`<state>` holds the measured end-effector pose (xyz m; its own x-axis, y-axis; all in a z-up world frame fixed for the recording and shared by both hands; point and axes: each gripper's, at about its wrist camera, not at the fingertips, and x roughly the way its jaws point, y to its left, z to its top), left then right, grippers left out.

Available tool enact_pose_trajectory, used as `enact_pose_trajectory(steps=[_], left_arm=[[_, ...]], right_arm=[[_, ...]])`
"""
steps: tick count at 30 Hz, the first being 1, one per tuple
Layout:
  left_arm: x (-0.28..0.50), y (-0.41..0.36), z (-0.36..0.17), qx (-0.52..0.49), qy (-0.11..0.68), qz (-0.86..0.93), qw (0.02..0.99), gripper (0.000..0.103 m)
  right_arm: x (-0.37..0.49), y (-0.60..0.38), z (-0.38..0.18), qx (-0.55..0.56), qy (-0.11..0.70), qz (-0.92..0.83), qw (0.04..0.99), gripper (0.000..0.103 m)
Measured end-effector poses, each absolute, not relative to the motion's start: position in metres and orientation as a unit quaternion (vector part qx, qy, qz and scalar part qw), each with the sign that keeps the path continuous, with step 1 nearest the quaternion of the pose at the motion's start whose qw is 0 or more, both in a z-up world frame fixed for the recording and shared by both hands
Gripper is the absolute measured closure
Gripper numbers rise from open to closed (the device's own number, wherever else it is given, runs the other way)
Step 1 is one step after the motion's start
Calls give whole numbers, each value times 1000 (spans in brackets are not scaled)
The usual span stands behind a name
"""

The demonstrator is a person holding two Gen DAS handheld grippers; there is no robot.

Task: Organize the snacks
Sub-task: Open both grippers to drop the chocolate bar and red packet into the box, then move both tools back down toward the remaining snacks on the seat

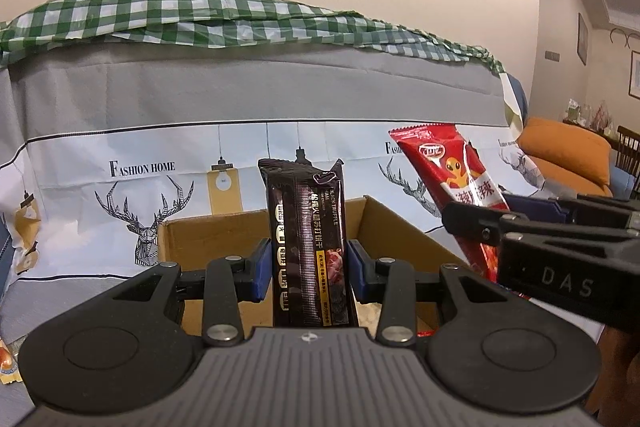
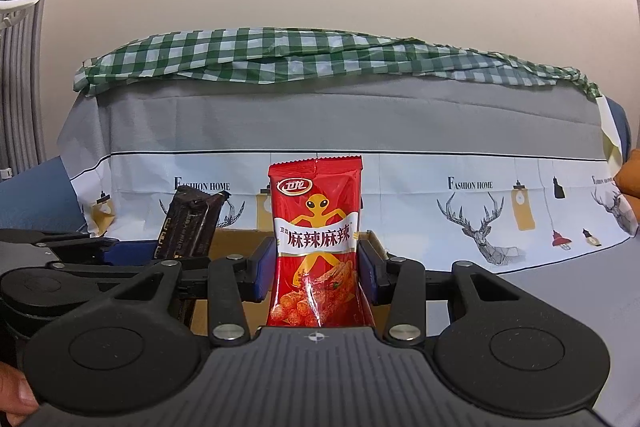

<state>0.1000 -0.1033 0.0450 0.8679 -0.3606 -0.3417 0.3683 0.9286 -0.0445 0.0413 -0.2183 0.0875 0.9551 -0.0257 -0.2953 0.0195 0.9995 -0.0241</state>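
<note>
My left gripper (image 1: pixel 307 261) is shut on a dark brown biscuit pack (image 1: pixel 306 231) and holds it upright above an open cardboard box (image 1: pixel 188 227). My right gripper (image 2: pixel 316 267) is shut on a red spicy snack packet (image 2: pixel 316 227), also upright over the box (image 2: pixel 236 241). The red packet (image 1: pixel 452 171) and the right gripper show at the right of the left wrist view. The brown pack (image 2: pixel 192 223) and the left gripper show at the left of the right wrist view. The two grippers are side by side.
Behind the box stands a sofa draped in a grey and white deer-print cloth (image 1: pixel 140 187) with a green checked cloth (image 1: pixel 200 15) on top. An orange cushion (image 1: pixel 568 151) lies at the right. Snack wrappers (image 1: pixel 8 363) lie at the far left.
</note>
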Motion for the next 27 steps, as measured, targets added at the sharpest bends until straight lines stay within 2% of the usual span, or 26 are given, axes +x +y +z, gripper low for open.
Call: enact_pose_trajectory(steps=[18,21,24,26,27], left_arm=[[101,-92,50,-17,180,-177,967,60],[101,-91,52,-23,178,-175,968,53],[103,-87,53,-32,178,-168,969,49],[105,-85,53,-31,178,-165,970,49],[105,-85,53,-28,178,-163,970,49]], right_arm=[[45,-217,86,-9,151,-8,988,58],[49,-218,84,-4,165,7,986,56],[53,-216,80,-17,179,2,984,48],[53,-218,81,-12,179,1,984,36],[53,-218,81,-8,181,1,984,36]])
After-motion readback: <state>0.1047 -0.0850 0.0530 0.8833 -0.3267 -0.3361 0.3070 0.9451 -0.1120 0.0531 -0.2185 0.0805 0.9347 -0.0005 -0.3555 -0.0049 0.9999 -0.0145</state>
